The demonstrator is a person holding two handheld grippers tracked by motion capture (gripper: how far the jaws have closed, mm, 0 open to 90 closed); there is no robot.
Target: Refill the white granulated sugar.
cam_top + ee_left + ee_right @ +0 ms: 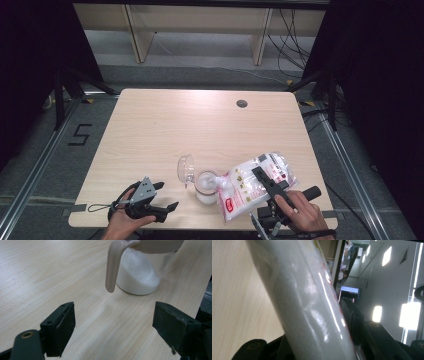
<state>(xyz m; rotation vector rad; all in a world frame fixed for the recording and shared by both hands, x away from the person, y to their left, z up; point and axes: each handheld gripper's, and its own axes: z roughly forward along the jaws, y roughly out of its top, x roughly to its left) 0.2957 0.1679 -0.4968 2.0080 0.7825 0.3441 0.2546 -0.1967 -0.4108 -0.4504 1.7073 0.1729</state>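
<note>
Right gripper (267, 187) clamps the tilted bag (252, 185), its mouth over the jar (206, 186) — pouring, I'd say. Left gripper (157, 200) waits beside the jar, jaws apart. Next: steady tilt.

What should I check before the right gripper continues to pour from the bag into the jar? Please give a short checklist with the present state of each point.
1. Right gripper holds the plastic bag between its jaws: ok.
2. Bag is tilted with its lower end at the mouth of the glass jar: ok.
3. Jar stands upright on the table: ok.
4. Jar lid is swung open, away from the bag: ok.
5. Left gripper steadies the jar: not ok; it is open and apart from the jar.
6. Room left in the jar: ok; white powder fills only the lower part.
</note>
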